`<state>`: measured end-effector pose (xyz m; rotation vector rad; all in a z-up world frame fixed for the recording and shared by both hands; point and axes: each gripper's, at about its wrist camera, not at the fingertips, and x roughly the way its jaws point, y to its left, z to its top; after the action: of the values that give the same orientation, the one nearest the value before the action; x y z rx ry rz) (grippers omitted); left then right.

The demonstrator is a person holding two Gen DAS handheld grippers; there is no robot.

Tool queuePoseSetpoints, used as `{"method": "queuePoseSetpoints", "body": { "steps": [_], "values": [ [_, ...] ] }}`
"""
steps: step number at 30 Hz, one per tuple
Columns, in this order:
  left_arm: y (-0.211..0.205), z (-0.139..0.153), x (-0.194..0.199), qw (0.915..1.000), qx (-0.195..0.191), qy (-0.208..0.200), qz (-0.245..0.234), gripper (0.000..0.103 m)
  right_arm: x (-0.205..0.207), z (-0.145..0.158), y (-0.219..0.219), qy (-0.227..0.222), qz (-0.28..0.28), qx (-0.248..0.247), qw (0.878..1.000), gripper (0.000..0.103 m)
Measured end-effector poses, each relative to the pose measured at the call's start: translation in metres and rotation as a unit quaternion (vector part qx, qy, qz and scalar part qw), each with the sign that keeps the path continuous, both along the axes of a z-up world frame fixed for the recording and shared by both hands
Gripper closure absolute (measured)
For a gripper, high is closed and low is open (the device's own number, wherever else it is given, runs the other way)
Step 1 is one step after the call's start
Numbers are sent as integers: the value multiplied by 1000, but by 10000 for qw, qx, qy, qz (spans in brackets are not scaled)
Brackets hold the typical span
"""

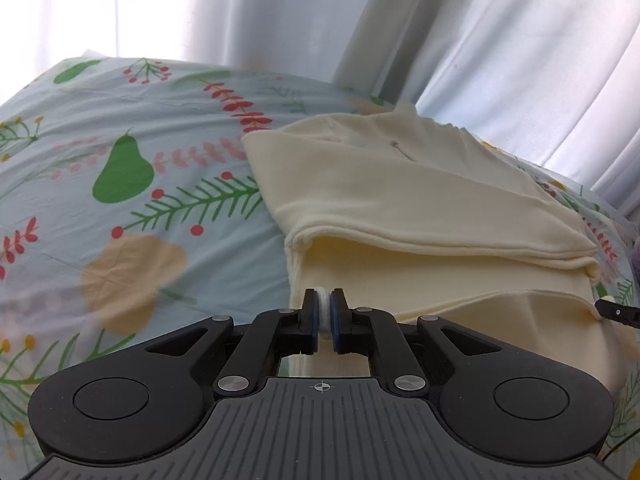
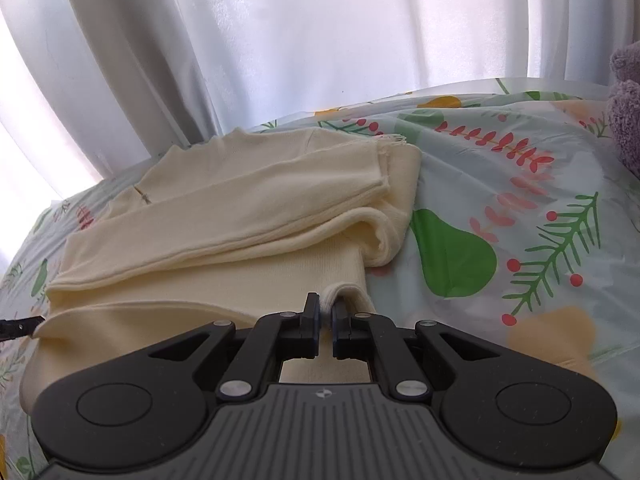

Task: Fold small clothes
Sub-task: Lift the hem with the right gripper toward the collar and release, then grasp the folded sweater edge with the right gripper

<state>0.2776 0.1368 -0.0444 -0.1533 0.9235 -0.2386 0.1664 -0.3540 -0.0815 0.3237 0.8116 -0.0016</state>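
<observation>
A cream long-sleeved top (image 1: 400, 196) lies on the printed bed sheet (image 1: 120, 128), its sleeves folded across the body. My left gripper (image 1: 325, 300) is shut on the near hem at its left corner, with cloth bunched between the pads. My right gripper (image 2: 328, 306) is shut on the same hem at the right corner of the cream top (image 2: 224, 208). The lifted hem curves up between the two grips. The right gripper's tip (image 1: 618, 312) shows at the left wrist view's right edge. In the right wrist view the left gripper's tip (image 2: 18, 326) shows at the left edge.
White curtains (image 2: 300, 40) hang behind the bed on the far side. A purple fluffy item (image 2: 626, 108) sits on the bed sheet (image 2: 520, 184) at the far right. Open sheet with pear and leaf prints lies on both sides of the top.
</observation>
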Motion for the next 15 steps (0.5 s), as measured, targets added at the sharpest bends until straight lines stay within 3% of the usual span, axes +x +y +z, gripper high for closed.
{"method": "queuePoseSetpoints", "body": {
  "steps": [3, 7, 9, 10, 12, 15],
  "values": [
    [5, -2, 4, 9998, -135, -10, 109, 93, 4, -6, 1, 18, 95, -121, 9999, 98],
    [12, 8, 3, 9986, -78, -324, 422, 85, 0, 0, -4, -200, -34, -113, 9997, 96],
    [19, 14, 1, 9979, -209, -434, 442, 79, -8, 7, -8, -452, -195, -180, 9986, 80],
    [20, 16, -1, 9980, -244, -455, 375, 70, -12, 11, -10, -569, -299, -343, 9973, 68],
    [19, 14, -3, 9988, -264, -404, 124, 55, -20, 14, -14, -724, -290, -549, 9954, 62],
    [6, 5, -5, 9994, 35, -282, -192, 53, -23, 12, -18, -649, 2, -630, 9959, 53]
  ]
}}
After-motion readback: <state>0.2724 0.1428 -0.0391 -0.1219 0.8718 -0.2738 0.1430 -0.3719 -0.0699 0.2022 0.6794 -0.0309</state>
